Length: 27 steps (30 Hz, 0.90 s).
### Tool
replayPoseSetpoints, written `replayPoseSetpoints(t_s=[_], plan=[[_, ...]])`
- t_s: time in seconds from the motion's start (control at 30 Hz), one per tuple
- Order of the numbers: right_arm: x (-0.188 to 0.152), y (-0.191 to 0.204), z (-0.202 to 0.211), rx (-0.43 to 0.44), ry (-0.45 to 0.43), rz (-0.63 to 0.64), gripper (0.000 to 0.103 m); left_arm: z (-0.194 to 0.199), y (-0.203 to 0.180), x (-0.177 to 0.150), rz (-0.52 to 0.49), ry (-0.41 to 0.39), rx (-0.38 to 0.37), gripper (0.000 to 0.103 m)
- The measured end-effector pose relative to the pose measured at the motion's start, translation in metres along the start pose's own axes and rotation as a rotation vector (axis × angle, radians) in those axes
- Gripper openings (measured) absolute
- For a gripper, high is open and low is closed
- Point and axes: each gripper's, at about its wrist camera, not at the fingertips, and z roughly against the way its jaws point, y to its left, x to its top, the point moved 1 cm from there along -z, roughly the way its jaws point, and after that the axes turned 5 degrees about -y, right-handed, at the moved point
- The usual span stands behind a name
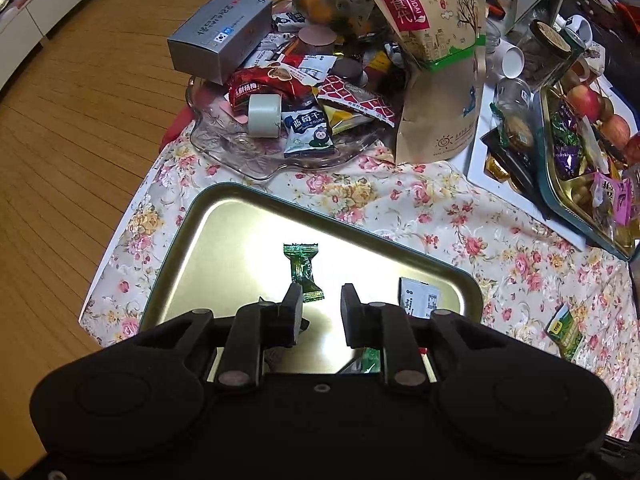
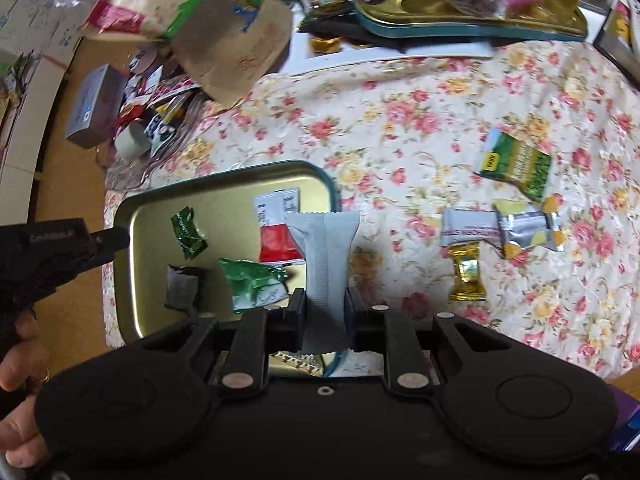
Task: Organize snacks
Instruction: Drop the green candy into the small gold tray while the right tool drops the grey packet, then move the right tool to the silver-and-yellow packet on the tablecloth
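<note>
Right wrist view: the right gripper (image 2: 324, 304) is clamped on a pale grey sachet (image 2: 324, 248), which hangs upright between its pads over the right edge of the gold tray (image 2: 140, 216). The left gripper (image 1: 318, 308) stands parted just above the tray floor, nothing between its pads; a green wrapped candy (image 1: 304, 270) lies just beyond the left finger, clear of it as far as I can tell.

My guess is the step in hand is dropping loose snacks into this tray: the left side looks to have let its candy go, and the right needs to come inward over the tray floor and open.

In the tray lie the candy, a green packet (image 2: 254, 284), a dark little packet (image 2: 182, 286) and a red-and-white sachet (image 2: 280, 224). On the floral cloth (image 2: 400, 128) more wait: a green-yellow packet (image 2: 516, 168), a white bar (image 2: 468, 230), a silver-yellow candy (image 2: 528, 230) and a gold candy (image 2: 468, 274). Farther off, a glass dish (image 1: 224, 148) is heaped with packets, beside a brown paper pouch (image 1: 440, 80).
</note>
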Motion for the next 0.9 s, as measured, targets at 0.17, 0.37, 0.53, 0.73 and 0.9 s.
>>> replayPoseSetpoints(t_s=[0.17, 0.37, 0.53, 0.73, 0.9], plan=[[-0.005, 0.019, 0.005, 0.031, -0.042, 0.065, 0.031, -0.004, 0.001, -0.002, 0.000, 0.025, -0.010, 0.028], [-0.005, 0.022, 0.020, 0.120, -0.084, 0.070, 0.043, -0.005, -0.004, -0.005, -0.024, 0.032, -0.005, 0.028], [0.000, 0.009, 0.014, 0.064, -0.055, 0.022, 0.043, -0.007, -0.011, -0.007, -0.047, 0.047, -0.007, 0.028], [0.005, -0.017, -0.011, -0.122, 0.055, -0.071, 0.043, -0.012, -0.024, -0.013, -0.099, 0.084, 0.012, 0.028], [0.003, -0.042, -0.038, -0.332, 0.150, -0.076, 0.043, -0.018, -0.036, -0.019, -0.123, 0.122, 0.010, 0.028]])
